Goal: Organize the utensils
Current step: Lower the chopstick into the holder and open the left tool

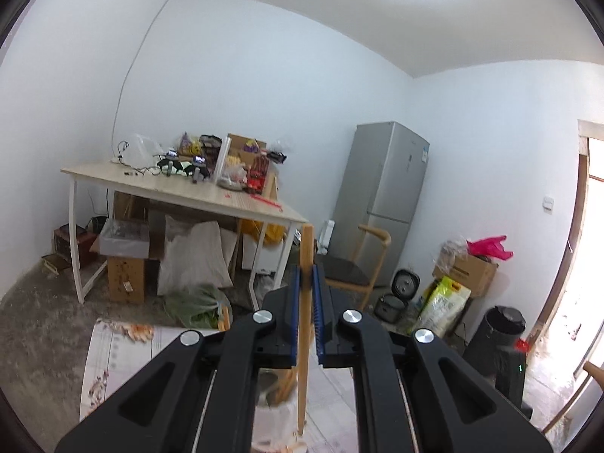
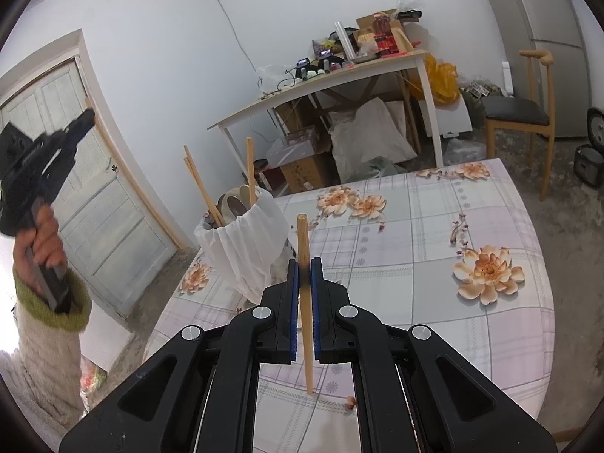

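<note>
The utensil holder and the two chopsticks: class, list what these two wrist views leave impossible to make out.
- Utensil holder, right wrist view: its base is hidden by the white bag over it; in the left wrist view it is blurred under the left gripper.
- Left chopstick: its lower tip blurs near the frame's bottom edge.
- Right chopstick: its middle is covered by the right gripper.
</note>
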{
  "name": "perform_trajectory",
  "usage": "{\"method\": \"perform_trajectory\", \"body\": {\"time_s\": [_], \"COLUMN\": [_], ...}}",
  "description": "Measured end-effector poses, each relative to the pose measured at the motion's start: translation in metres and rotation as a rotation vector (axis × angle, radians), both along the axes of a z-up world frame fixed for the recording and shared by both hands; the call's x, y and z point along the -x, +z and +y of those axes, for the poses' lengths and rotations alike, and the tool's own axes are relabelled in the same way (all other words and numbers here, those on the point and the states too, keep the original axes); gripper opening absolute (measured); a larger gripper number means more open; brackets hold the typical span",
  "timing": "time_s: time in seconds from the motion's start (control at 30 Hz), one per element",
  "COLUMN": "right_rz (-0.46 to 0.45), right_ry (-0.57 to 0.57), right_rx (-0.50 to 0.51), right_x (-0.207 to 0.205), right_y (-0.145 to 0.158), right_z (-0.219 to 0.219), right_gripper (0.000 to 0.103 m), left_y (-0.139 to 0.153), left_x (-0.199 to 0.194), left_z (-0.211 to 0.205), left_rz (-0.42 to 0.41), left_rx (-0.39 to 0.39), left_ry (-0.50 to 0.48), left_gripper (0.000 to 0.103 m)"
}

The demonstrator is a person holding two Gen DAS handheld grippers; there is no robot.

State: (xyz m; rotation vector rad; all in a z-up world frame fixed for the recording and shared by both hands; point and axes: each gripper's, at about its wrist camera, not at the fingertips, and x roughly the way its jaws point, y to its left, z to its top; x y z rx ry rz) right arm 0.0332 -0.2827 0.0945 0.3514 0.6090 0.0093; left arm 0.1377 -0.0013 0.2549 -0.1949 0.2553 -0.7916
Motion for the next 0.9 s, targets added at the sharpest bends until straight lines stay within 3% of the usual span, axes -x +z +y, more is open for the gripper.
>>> {"method": "perform_trajectory", "body": {"time_s": [0.13,0.33,0.5,0.67,0.9], "right_rz": [0.004,0.013,0.017,0.024,0.019], "right_ry": [-0.001,0.002,0.006,0.012,0.005], "right_rx": [-0.002,-0.003,-0.005,0.001,0.035], "right_x": [-0.001,-0.005,-0.008,-0.012,-0.013], "right_y": [-0.002,-0.006,-0.007,-0.007,0.002], "right_z": [-0.001,-0.002,-0.001,0.001,0.009], "right_gripper": [0.004,0.005,0.005,0.005,0.004], "left_y": [0.007,-0.006,-0.035,-0.073,-0.111], "left_x": [-0.020,-0.048,-0.064,-0.075,-0.068], "left_z": [-0.003,-0.008,-0.016,-0.019,-0.028], "left_rz": [-0.013,0.009,0.038,0.124,0.238], "left_rx": [-0.007,0.002,-0.033,-0.046,-0.121], "left_ry": [0.030,0.061,0.084,0.070,-0.032], "left_gripper": [0.006,0.006,0.006,0.006,0.007]}}
